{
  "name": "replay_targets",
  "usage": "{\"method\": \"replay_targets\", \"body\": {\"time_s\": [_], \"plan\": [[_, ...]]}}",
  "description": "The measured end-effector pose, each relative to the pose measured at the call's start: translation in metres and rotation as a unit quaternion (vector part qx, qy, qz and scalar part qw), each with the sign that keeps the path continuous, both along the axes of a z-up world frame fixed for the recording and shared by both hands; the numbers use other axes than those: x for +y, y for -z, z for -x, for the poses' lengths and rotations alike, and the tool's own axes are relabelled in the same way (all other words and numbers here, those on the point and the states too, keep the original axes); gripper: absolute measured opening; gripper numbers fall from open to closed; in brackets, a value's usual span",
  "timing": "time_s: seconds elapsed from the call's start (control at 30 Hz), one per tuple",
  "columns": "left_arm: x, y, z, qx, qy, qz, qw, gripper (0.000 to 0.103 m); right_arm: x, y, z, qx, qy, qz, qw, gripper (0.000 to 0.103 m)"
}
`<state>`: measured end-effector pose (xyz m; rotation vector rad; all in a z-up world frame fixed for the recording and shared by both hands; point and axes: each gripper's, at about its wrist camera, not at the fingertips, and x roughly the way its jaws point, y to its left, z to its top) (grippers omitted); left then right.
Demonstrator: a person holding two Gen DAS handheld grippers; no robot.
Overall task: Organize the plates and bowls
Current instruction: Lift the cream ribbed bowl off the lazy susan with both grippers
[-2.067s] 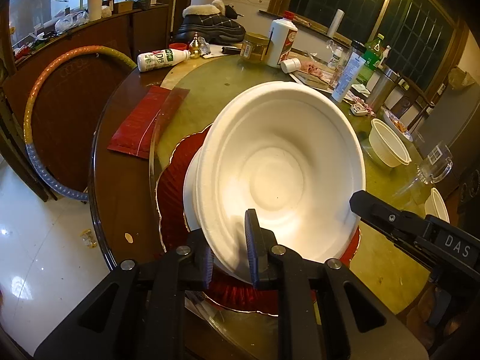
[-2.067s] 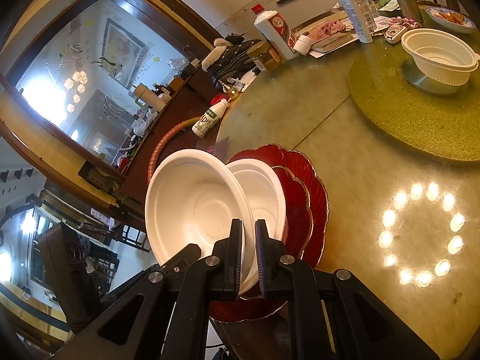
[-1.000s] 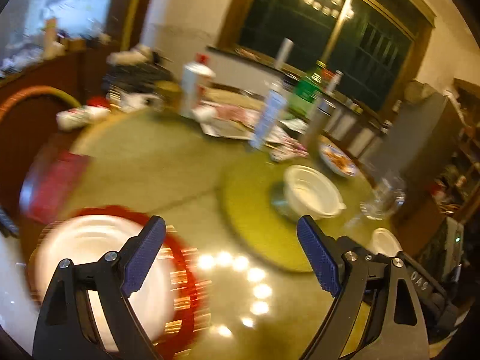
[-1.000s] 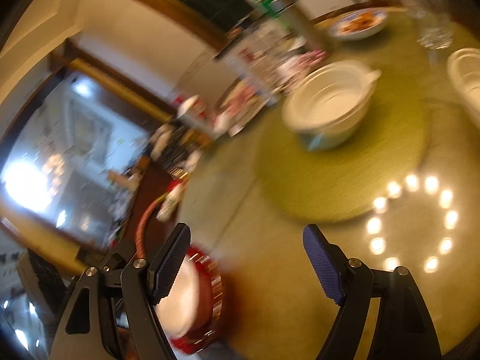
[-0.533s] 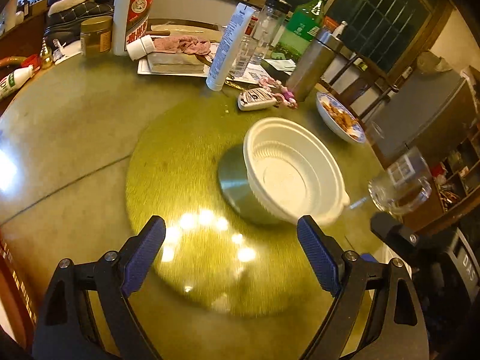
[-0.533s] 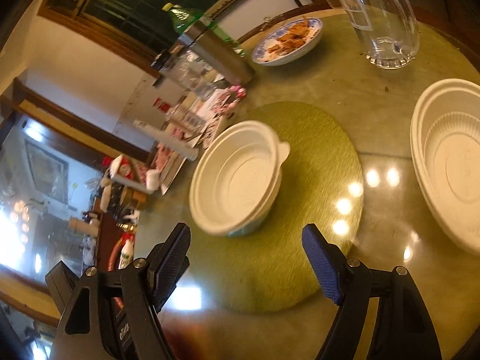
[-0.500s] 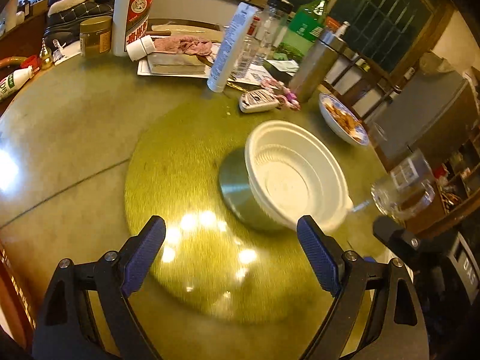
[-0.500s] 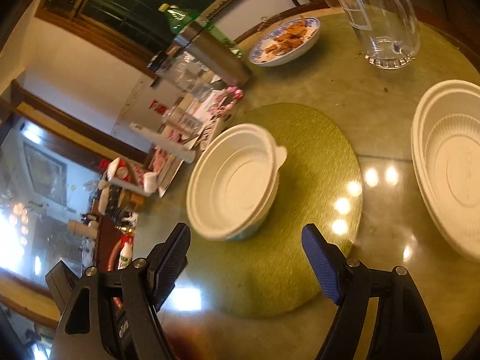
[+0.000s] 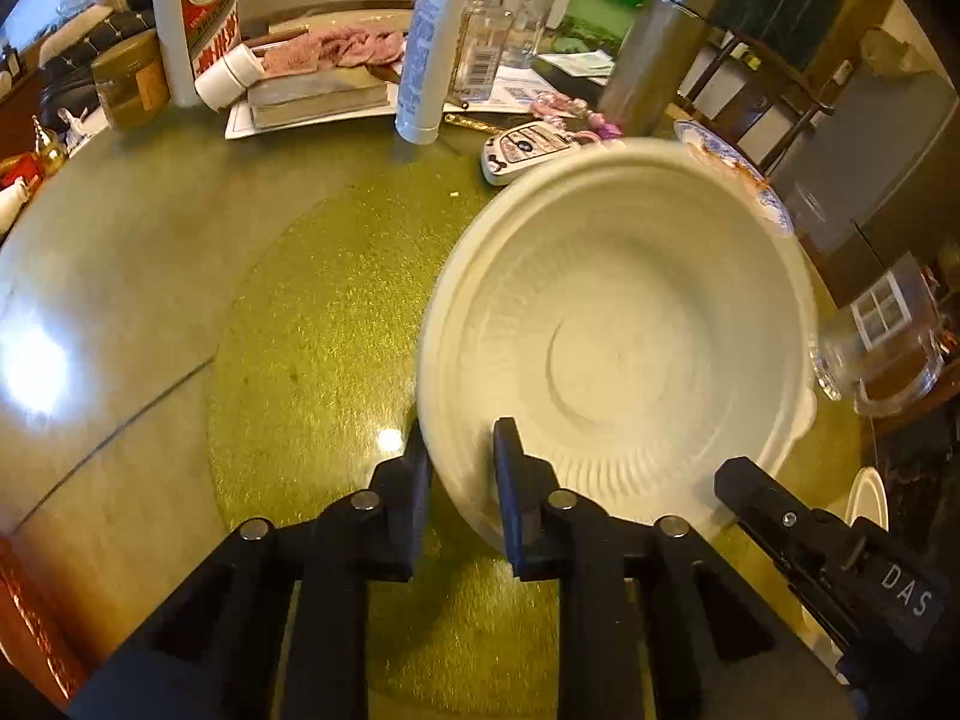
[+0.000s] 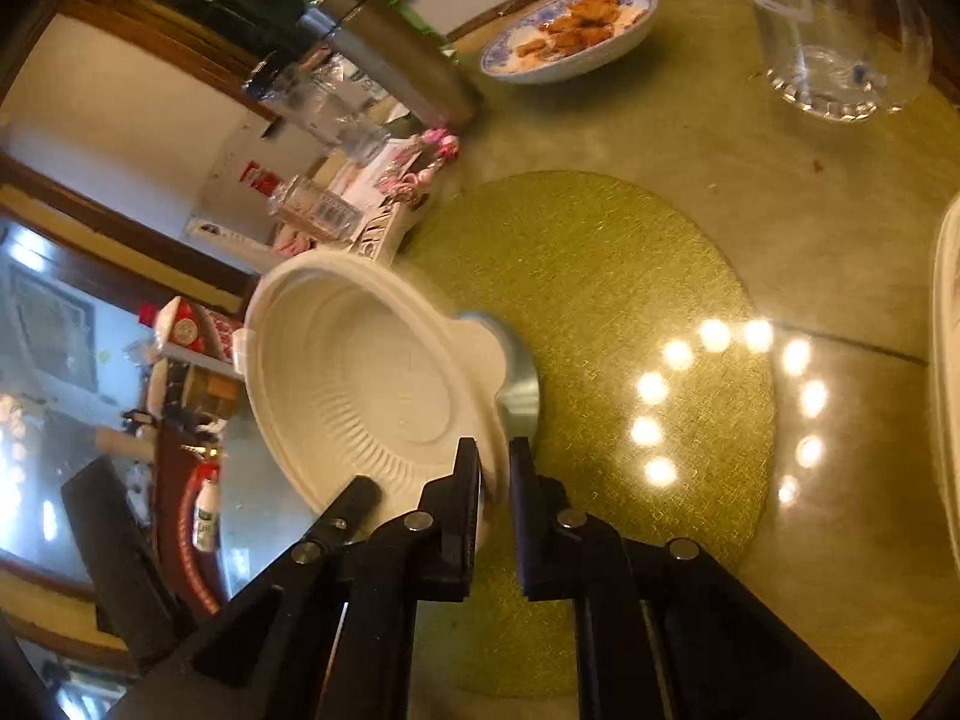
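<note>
White ribbed disposable bowl (image 9: 618, 336) sits tilted, open side up, over the green round mat (image 9: 318, 312). Empty, small tab on rim. Second white bowl (image 10: 948, 372) at right edge, mostly cut off.

Both rigs are chunky matte-black plastic, pretty 3D-printed looking: the left gripper (image 9: 462, 468) has two flat slab fingers (image 9: 510, 480) on forked link arms, with round silver screw heads at each pivot. The right gripper (image 10: 493, 480) is the same build, same shiny screws on black linkages, pads edge-on so their colour is hard to call. In the left wrist view the right one's black body carries white "DAS" lettering and a small screw.
</note>
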<state>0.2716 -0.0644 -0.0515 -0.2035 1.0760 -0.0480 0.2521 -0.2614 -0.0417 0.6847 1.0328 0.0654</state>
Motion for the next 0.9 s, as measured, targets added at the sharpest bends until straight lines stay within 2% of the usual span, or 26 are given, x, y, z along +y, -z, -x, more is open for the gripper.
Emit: {"method": "replay_targets", "body": {"time_s": [0.1, 0.27, 0.53, 0.73, 0.9], "plan": [[0.006, -0.002, 0.021, -0.010, 0.000, 0.006, 0.9999, 0.016, 0.008, -0.011, 0.030, -0.030, -0.006, 0.009, 1.000, 0.009], [0.017, -0.015, 0.067, -0.033, 0.007, 0.011, 0.9994, 0.016, 0.012, -0.020, 0.077, -0.053, -0.013, -0.002, 0.999, 0.009], [0.029, -0.020, 0.133, -0.064, 0.013, -0.009, 0.9978, 0.015, 0.030, -0.020, 0.155, -0.083, -0.016, 0.015, 0.996, 0.010], [0.036, -0.013, 0.157, -0.075, 0.013, -0.005, 0.9971, 0.016, 0.042, -0.020, 0.190, -0.107, -0.017, 0.044, 0.993, 0.010], [0.040, -0.006, 0.171, -0.084, 0.008, -0.020, 0.9962, 0.016, 0.051, -0.012, 0.202, -0.126, -0.020, 0.061, 0.990, 0.010]]}}
